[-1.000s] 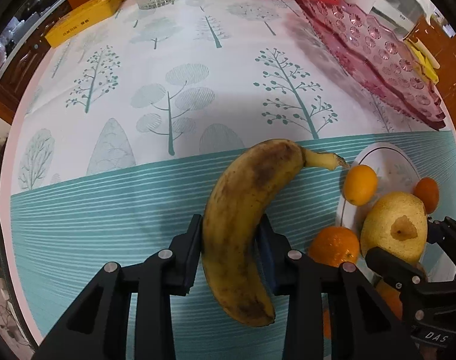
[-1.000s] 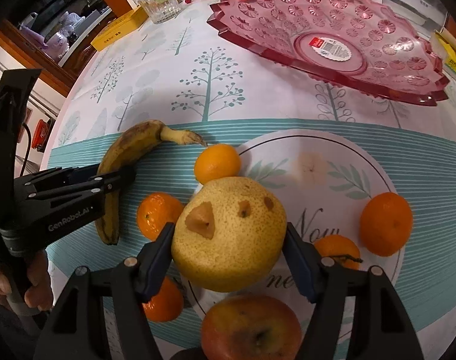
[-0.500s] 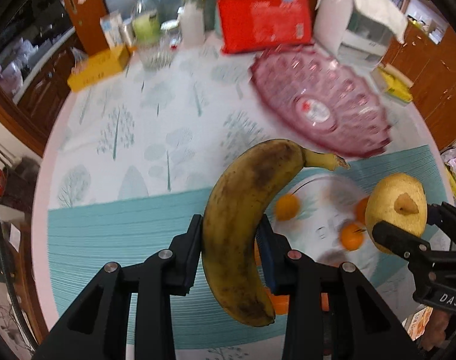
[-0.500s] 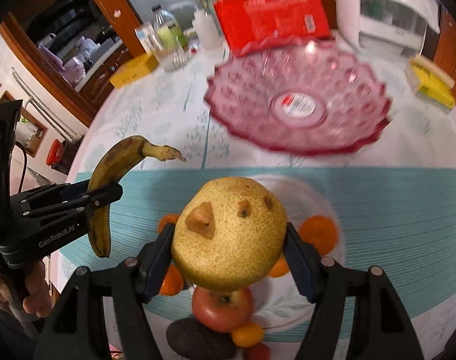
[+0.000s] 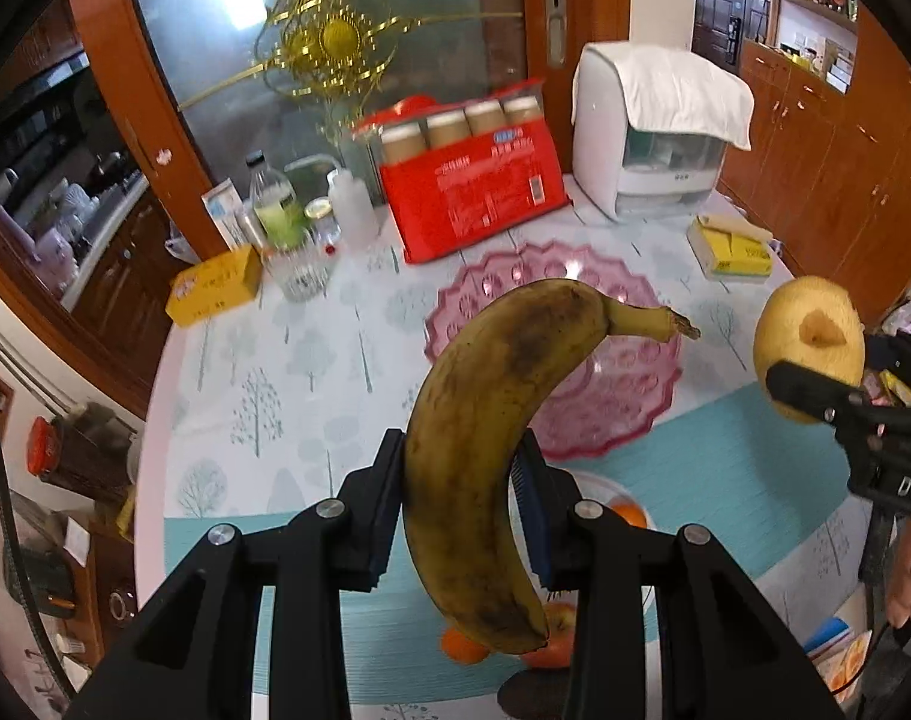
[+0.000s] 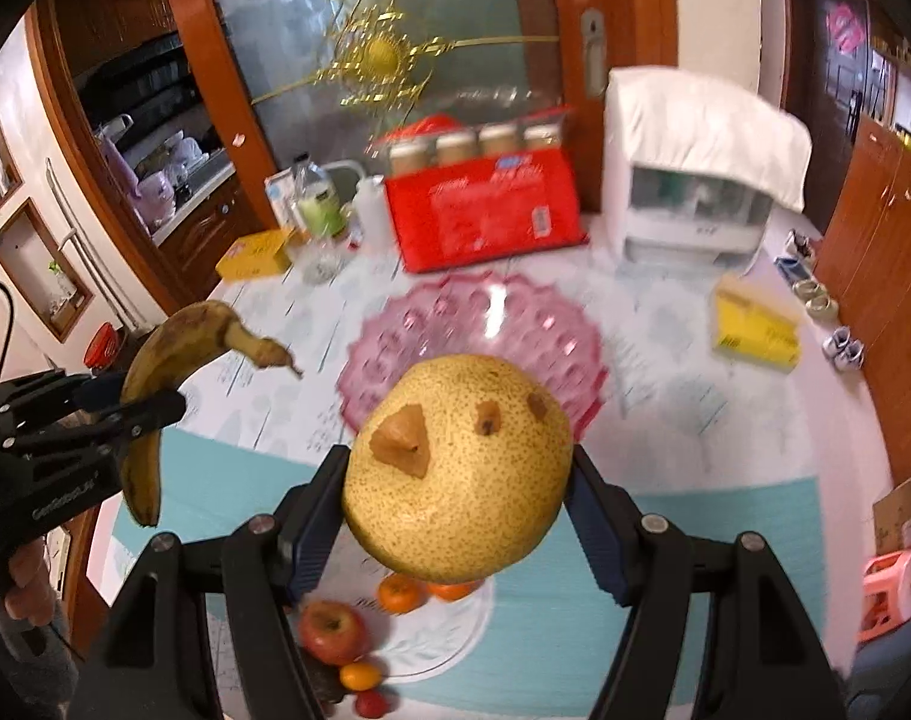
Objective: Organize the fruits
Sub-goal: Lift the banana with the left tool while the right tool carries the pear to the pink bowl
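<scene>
1. Banana (image 5: pixel 491 444) is pinched across its middle by the left gripper (image 5: pixel 460 504), high above the desk (image 5: pixel 263 372). Its long axis runs away from the camera, stem end forward and curling right, toward the pink bowl (image 5: pixel 629 402).
2. Pear (image 6: pixel 458 468) is clamped between both pads of the right gripper (image 6: pixel 455 516), also lifted well clear of the desk, its scarred side facing the camera.
3. The pink bowl lies ahead of and below both grippers, and the deciding relation is that each fruit hangs short of it and above it, so the likely move is forward, then down.
4. Neither hand looks clearly nearer. In the right wrist view the bowl's near rim (image 6: pixel 359 396) sits directly behind the pear, while the left view shows it behind the banana's stem.
5. The bowl appears empty, with room for both fruits; the banana would probably need laying along the width of the bowl.
6. Behind the bowl stand a red package (image 5: pixel 473 198) and a white appliance (image 5: pixel 653 138), so overshoot room is limited. Open desk lies to the bowl's left.
7. Below the grippers, the white plate (image 6: pixel 449 630) carries oranges (image 6: pixel 401 594), with an apple (image 6: pixel 332 630) at its edge.
</scene>
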Action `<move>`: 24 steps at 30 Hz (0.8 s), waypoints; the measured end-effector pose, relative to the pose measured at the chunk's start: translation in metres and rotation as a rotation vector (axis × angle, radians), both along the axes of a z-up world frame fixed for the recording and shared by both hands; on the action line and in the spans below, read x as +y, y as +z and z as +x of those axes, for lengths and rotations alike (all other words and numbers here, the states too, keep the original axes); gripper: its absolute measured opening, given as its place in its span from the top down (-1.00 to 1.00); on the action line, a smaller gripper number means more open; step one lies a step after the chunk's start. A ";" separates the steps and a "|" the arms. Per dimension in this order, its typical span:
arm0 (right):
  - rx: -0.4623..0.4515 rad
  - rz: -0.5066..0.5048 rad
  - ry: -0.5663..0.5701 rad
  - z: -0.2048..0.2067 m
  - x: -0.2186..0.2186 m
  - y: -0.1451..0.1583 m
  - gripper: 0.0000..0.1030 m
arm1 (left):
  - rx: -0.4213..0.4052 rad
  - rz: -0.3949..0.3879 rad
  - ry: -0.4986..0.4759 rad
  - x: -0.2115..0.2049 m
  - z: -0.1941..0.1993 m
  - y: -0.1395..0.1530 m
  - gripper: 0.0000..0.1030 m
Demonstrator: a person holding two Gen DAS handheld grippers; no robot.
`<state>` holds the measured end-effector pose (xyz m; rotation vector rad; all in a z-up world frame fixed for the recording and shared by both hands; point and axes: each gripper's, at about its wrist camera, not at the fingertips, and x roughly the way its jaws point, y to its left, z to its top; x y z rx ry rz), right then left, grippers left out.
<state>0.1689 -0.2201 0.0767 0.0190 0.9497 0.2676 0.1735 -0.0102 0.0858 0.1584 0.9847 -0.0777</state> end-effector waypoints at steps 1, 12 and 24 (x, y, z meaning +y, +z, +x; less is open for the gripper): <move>-0.002 -0.004 0.000 0.005 -0.003 0.003 -0.36 | -0.003 0.011 0.005 -0.005 0.004 0.004 0.35; 0.107 -0.018 -0.054 0.088 -0.016 -0.051 -0.36 | 0.050 0.022 0.040 -0.025 0.085 -0.038 0.35; 0.297 -0.084 -0.037 0.147 0.018 -0.182 -0.37 | 0.245 -0.021 0.016 -0.041 0.172 -0.180 0.35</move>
